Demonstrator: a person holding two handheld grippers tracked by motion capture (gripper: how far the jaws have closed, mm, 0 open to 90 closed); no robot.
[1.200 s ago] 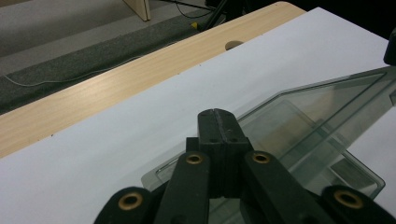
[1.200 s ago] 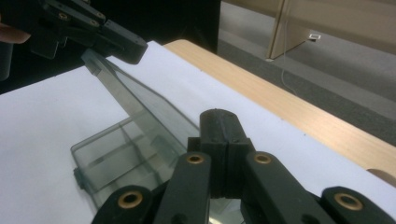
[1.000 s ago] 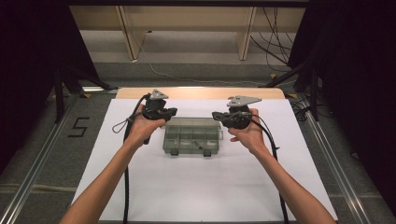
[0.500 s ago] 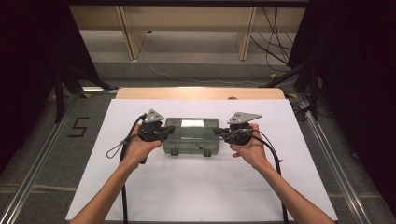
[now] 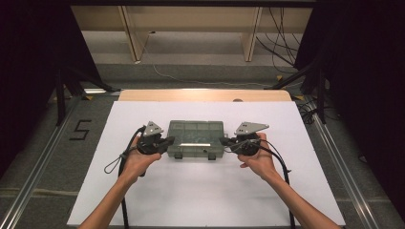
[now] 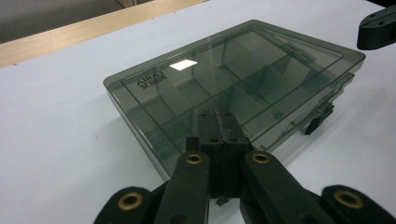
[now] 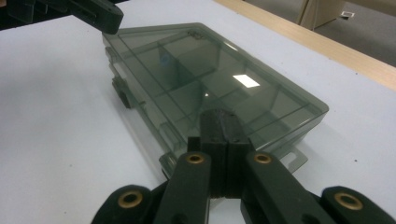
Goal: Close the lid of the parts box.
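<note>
A smoky see-through compartment box (image 5: 196,136) lies flat on the white table top (image 5: 191,195), lid down, its two dark latches (image 5: 177,155) facing the person. My left gripper (image 5: 167,141) is at the box's left short end and my right gripper (image 5: 223,141) at its right short end. In the left gripper view the box (image 6: 243,74) lies ahead, and my shut left gripper (image 6: 218,122) reaches over its near edge with nothing between the jaws. In the right gripper view my right gripper (image 7: 219,119) is likewise shut over the near end of the box (image 7: 201,74). Its compartments look empty.
A wooden strip (image 5: 205,95) borders the table's far edge. Metal rails (image 5: 334,162) run along both sides, and a "5" mark (image 5: 80,130) is on the floor at left. The other gripper's tip (image 6: 376,28) shows at the box's far corner. Cables trail back along both forearms.
Both grippers have come down and toward the person, from above the box's far corners to its short ends. The box now lies flat with its lid shut.
</note>
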